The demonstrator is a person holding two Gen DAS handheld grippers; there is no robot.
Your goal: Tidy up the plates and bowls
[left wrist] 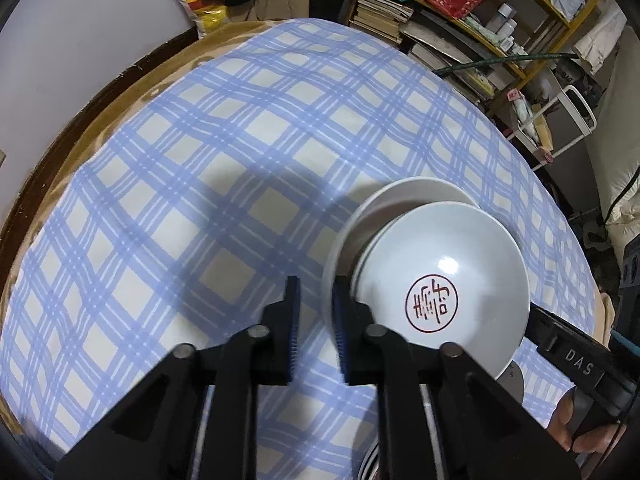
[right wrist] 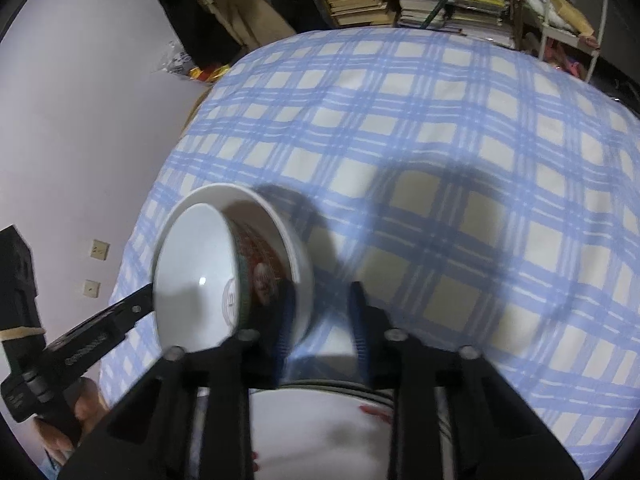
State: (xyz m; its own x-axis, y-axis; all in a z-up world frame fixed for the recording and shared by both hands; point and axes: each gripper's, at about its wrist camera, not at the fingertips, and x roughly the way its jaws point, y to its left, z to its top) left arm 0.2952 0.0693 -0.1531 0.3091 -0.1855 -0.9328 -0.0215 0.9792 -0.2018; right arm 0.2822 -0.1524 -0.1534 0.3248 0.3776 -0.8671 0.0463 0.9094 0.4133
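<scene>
A pale bowl (left wrist: pixel 448 264) with a red seal mark sits nested in a white bowl (left wrist: pixel 400 192) on the blue checked cloth (left wrist: pixel 200 168). My left gripper (left wrist: pixel 316 280) straddles the white bowl's left rim, one finger inside and one outside, with cloth showing in the gap. In the right wrist view the nested bowl (right wrist: pixel 196 272) shows a red and green outer band. My right gripper (right wrist: pixel 320 292) straddles the opposite wall of the white bowl (right wrist: pixel 302 280), its pads apart. Each view shows the other gripper's finger (left wrist: pixel 560 348) (right wrist: pixel 108 320) reaching the stack's far edge.
A white dish (right wrist: pixel 320 420) with dark rim lines and red marks lies close under the right gripper. Shelves of books (left wrist: pixel 460 28) and a white metal frame (left wrist: pixel 576 120) stand beyond the table's far edge. The brown table rim (left wrist: pixel 60 152) curves along the left, by a wall.
</scene>
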